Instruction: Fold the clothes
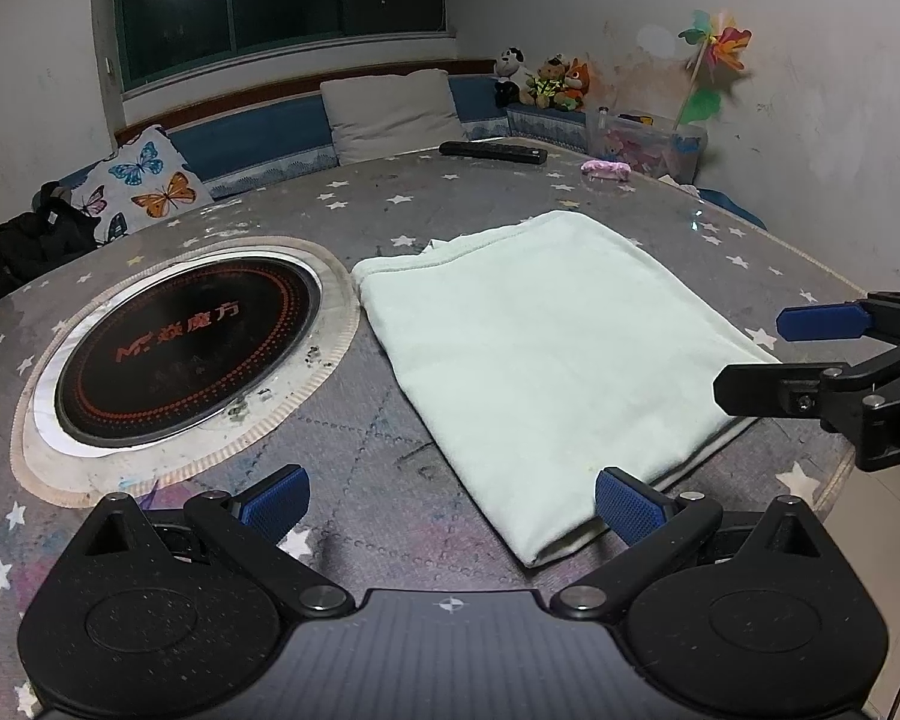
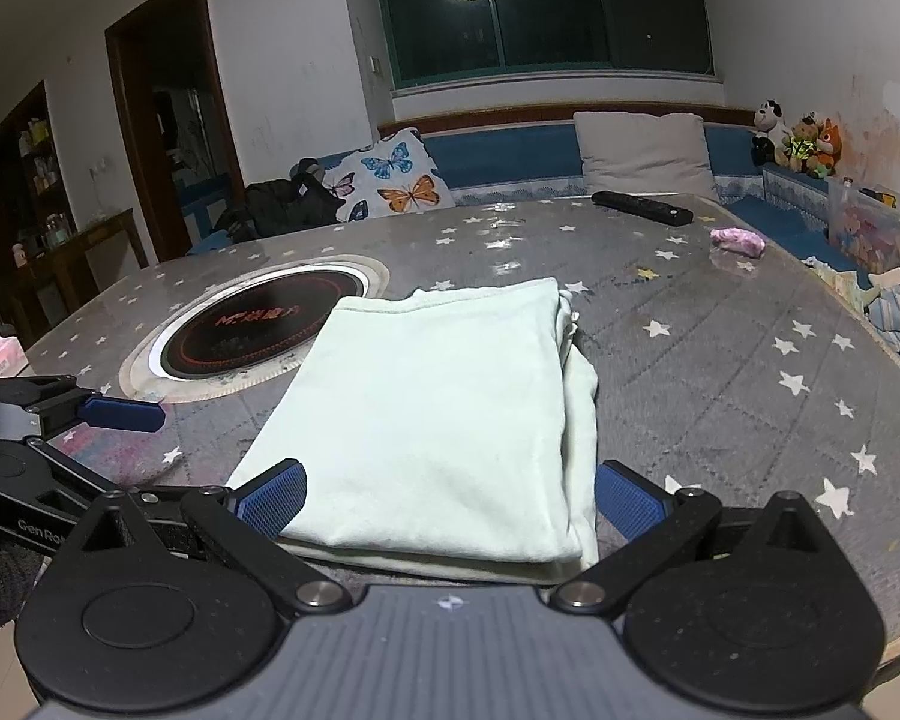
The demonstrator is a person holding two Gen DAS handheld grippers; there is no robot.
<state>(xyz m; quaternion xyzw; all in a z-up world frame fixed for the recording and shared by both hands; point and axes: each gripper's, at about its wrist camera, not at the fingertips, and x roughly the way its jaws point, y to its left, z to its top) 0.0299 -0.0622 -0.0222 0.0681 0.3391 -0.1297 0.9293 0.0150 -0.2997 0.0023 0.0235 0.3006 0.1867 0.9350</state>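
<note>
The pale green folded cotton cloth (image 2: 438, 414) is lying on the star-patterned grey bench (image 2: 720, 360), beside the round black inset hob (image 1: 186, 348). The left gripper (image 1: 450, 504) and right gripper (image 2: 450, 498) are hovering at its near edge, jaws spread wide and holding nothing. Pinching only the top layer risks undoing the fold.

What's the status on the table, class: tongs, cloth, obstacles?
Left tongs open, empty. Right tongs open, empty. Pale green cloth folded flat. Induction hob alongside; nothing blocking.

cloth (image 2: 438, 420) near edge: behind gripper body | bin (image 1: 648, 141) contents: blurred, perhaps toys
</note>
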